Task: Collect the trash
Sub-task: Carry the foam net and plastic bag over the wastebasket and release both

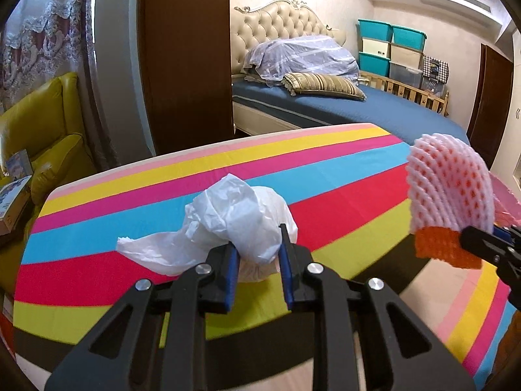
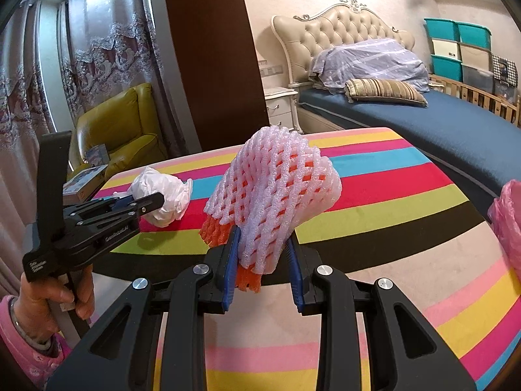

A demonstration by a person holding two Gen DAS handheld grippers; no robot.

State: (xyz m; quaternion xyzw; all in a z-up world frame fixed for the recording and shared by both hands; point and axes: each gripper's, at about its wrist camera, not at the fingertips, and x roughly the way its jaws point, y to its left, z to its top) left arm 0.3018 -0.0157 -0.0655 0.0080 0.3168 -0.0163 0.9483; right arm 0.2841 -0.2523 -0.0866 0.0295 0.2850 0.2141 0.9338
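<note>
A crumpled white plastic bag (image 1: 234, 221) lies on the striped cloth, and my left gripper (image 1: 259, 241) is shut on its near end, blue pads pressing both sides. From the right wrist view the same bag (image 2: 162, 195) sits at the left, held by the left gripper (image 2: 153, 202). My right gripper (image 2: 263, 247) is shut on a white and orange foam fruit net (image 2: 273, 192), which stands up above the cloth. In the left wrist view that foam net (image 1: 449, 189) hangs at the right edge, pinched by the right gripper (image 1: 469, 238).
The rainbow-striped cloth (image 1: 342, 169) covers a table. A pink plastic bag (image 2: 508, 221) shows at the right edge. A yellow armchair (image 2: 120, 130) with a box stands left, a bed (image 2: 439, 120) and stacked storage boxes (image 1: 390, 49) lie behind. A hand in a pink sleeve (image 2: 49, 299) holds the left tool.
</note>
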